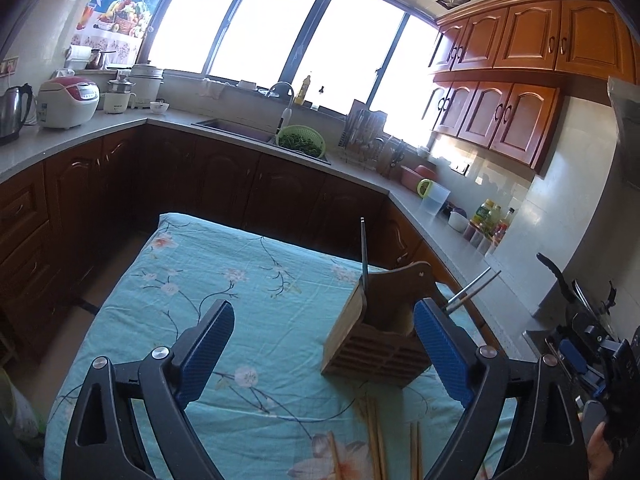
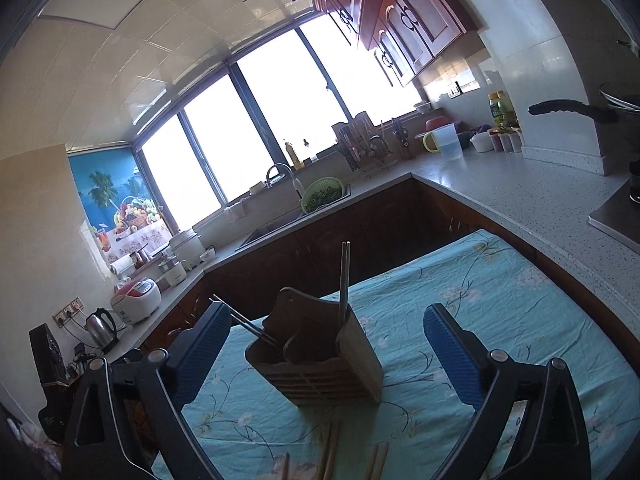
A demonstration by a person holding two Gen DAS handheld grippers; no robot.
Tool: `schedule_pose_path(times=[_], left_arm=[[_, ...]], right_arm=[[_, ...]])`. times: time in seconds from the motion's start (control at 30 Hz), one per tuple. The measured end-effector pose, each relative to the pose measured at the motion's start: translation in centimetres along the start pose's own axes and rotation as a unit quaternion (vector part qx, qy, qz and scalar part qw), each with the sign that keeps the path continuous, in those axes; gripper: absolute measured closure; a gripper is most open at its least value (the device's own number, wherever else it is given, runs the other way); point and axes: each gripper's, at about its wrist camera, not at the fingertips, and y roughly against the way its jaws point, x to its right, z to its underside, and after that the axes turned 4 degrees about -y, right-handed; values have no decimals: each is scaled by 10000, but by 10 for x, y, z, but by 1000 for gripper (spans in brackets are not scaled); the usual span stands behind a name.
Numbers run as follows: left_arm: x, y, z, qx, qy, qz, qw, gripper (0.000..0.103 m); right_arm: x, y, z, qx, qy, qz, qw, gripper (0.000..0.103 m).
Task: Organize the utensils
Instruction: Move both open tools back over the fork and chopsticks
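A slatted wooden utensil holder [image 1: 380, 340] [image 2: 320, 368] stands on a table under a light-blue floral cloth [image 1: 224, 272] [image 2: 500, 292]. One pair of metal chopsticks [image 1: 364, 252] [image 2: 344, 276] stands upright in it, and another pair [image 1: 474, 288] [image 2: 244, 322] leans out over its side. Several wooden chopsticks [image 1: 374, 436] [image 2: 332, 448] lie loose on the cloth in front of the holder. My left gripper [image 1: 323, 308] is open, left of and just before the holder, with nothing between its blue pads. My right gripper [image 2: 327, 312] is open too, wide around the holder without touching it.
Dark wooden cabinets and a pale counter [image 1: 80, 136] [image 2: 520, 192] wrap around the table. On the counter are a sink with a green colander [image 1: 301, 140] [image 2: 322, 194], a dish rack [image 1: 366, 136], a rice cooker [image 1: 66, 102], a kettle [image 2: 102, 326] and a black pan handle [image 2: 568, 110].
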Motion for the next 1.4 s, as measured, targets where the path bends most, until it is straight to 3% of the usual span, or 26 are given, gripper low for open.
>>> schedule_pose_path(times=[0.27,0.47,1.23,1.4], left_arm=[[1,46,29,-221,-17,59,9997,10],[-7,56,47,-559,90,58,9984,10],[-6,52,81,-1467,206,47,9890,12],[4,36,90,-1819,72,176,9831,15]], right_arm=[[5,40,31,-155,147,139,9997,5],[13,54,55,-388,198,305,9986,5],[36,49,111,-1134,468,774,9894,6],[39,37,116,-1376,587,877,9848,28]])
